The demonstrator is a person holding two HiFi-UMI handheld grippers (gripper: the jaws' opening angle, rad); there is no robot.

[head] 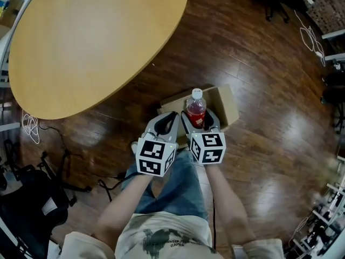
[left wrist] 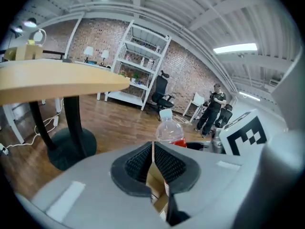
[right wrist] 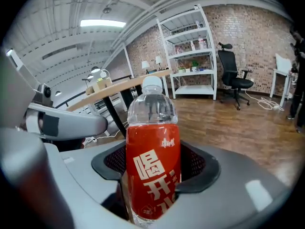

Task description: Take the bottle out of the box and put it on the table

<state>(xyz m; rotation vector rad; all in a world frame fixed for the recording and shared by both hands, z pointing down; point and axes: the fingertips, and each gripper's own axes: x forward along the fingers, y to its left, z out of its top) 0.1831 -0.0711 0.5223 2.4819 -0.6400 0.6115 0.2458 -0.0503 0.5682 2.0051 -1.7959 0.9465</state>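
Note:
A clear bottle (head: 195, 111) with a white cap and a red label stands upright in an open cardboard box (head: 225, 104) on the wooden floor. My right gripper (head: 198, 120) is shut on the bottle (right wrist: 152, 147) around its label, pads on both sides. My left gripper (head: 167, 118) is just left of it, shut on a thin cardboard flap (left wrist: 155, 185) of the box. The bottle (left wrist: 168, 130) shows just beyond the left jaws. The round wooden table (head: 91, 42) stands up and to the left of the box.
The table's black pedestal base (left wrist: 66, 147) is on the floor to the left. A white shelf unit (left wrist: 143, 66) and an office chair (left wrist: 161, 92) stand by the brick wall; people (left wrist: 214, 109) stand farther off. Cables (head: 29, 125) lie by the table.

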